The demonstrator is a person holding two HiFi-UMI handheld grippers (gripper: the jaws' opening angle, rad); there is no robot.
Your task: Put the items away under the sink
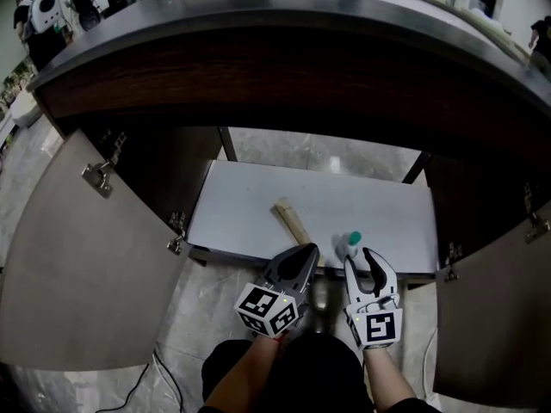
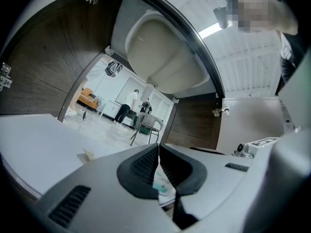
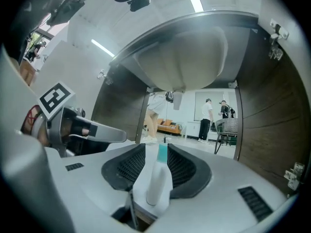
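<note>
From the head view, the cupboard doors (image 1: 77,248) are swung wide and the white shelf (image 1: 250,205) under the sink sits straight ahead. A wooden stick (image 1: 293,220) lies near the shelf's front edge, at 11 o'clock from my left claw (image 1: 308,249) and apart from it. My right claw (image 1: 360,261) is at the front edge. The bottle (image 1: 350,241), white with a teal cap, is at its tips, at 4 o'clock from the stick.

In the left gripper view, the pads (image 2: 146,164) are pressed together with nothing between them. The sink (image 2: 160,57) bulges overhead at 12 o'clock. The stick's end shows on the shelf at 9 o'clock.

In the right gripper view, the bottle stands upright between the pads (image 3: 182,166), cap at 12 o'clock. The jaws stand wide. A strip of white shelf shows between the bottle and the left pad, so I have no squeeze on it. My left claw shows at 9 o'clock.
</note>
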